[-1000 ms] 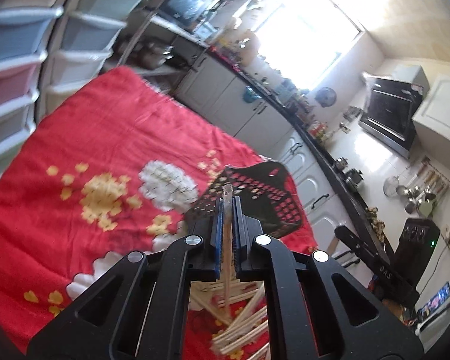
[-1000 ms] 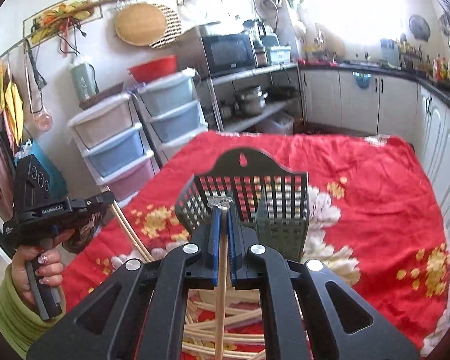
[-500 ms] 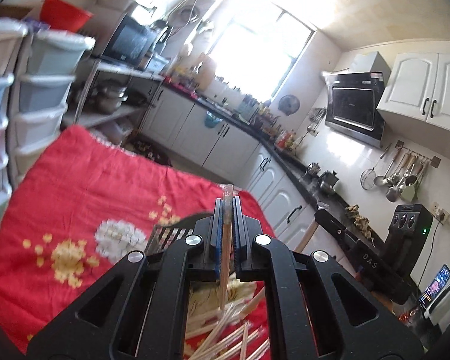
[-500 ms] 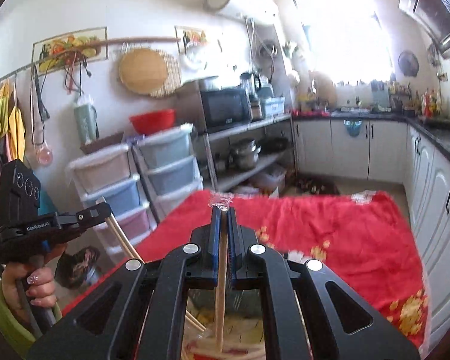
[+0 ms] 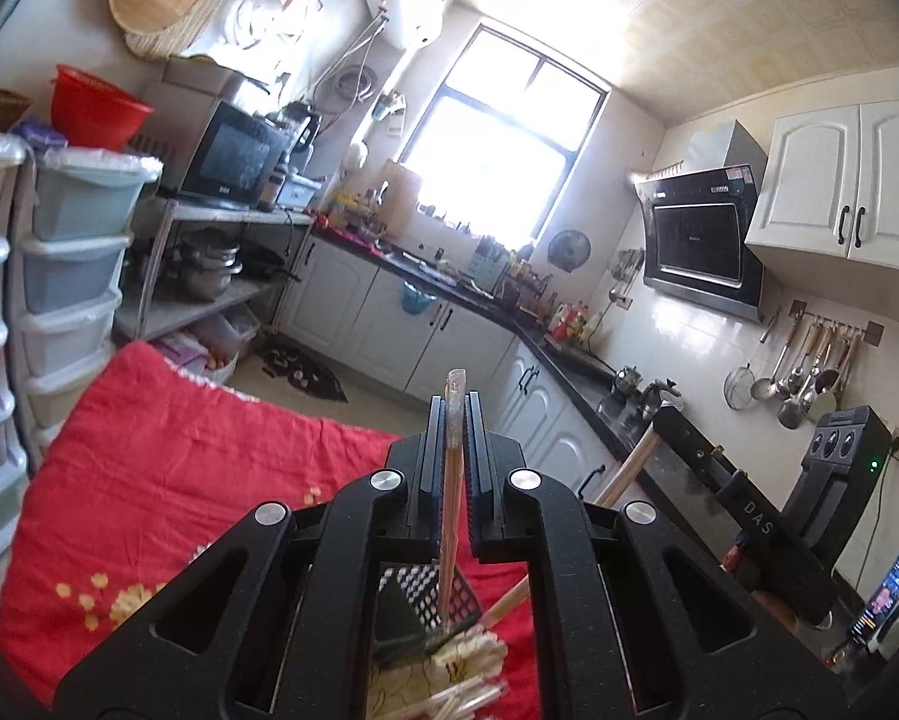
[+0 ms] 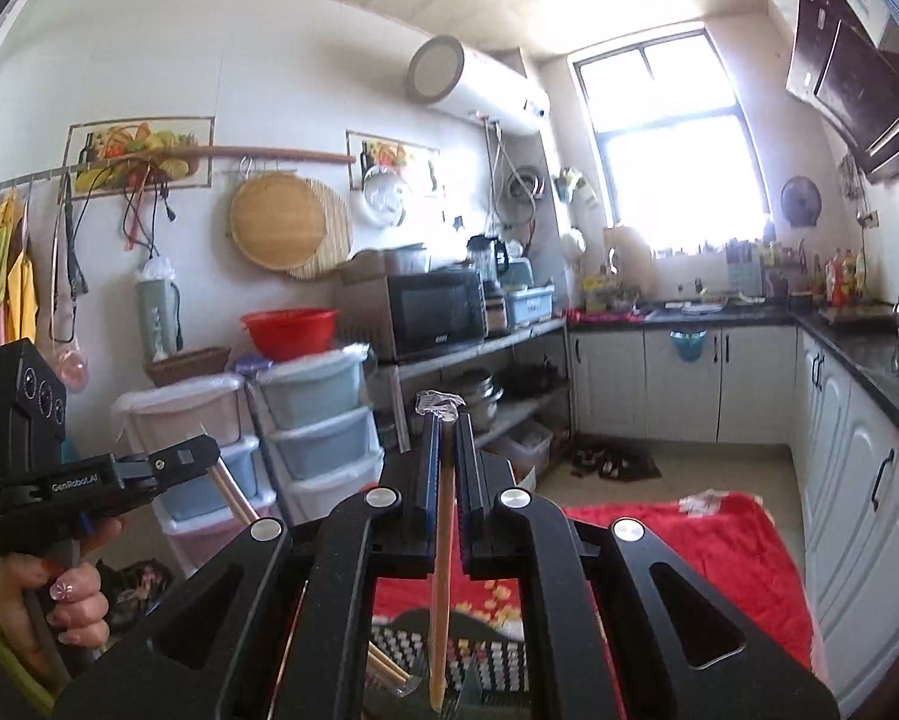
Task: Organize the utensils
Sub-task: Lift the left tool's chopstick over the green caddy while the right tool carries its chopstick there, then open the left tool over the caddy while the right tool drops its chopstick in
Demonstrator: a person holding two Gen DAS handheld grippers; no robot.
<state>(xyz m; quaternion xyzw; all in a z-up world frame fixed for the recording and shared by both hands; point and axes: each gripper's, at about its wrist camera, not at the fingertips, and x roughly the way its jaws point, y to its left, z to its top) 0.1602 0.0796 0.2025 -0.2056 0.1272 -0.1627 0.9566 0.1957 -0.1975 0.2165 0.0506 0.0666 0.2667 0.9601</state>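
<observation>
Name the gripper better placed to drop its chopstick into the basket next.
Right, narrowly. The right hand-held gripper holds its chopstick tip just above the black basket; the left chopstick seems close too.

Red floral cloth (image 5: 197, 468) covers the bench, lower left of frame. Stacked plastic drawers (image 6: 323, 438) centre-left, red basin (image 6: 289, 330) on top. Microwave (image 6: 434, 312) on a metal shelf, water heater (image 6: 473, 84) upper centre, window (image 6: 671, 138) upper right, range hood (image 5: 698, 234) at right.
</observation>
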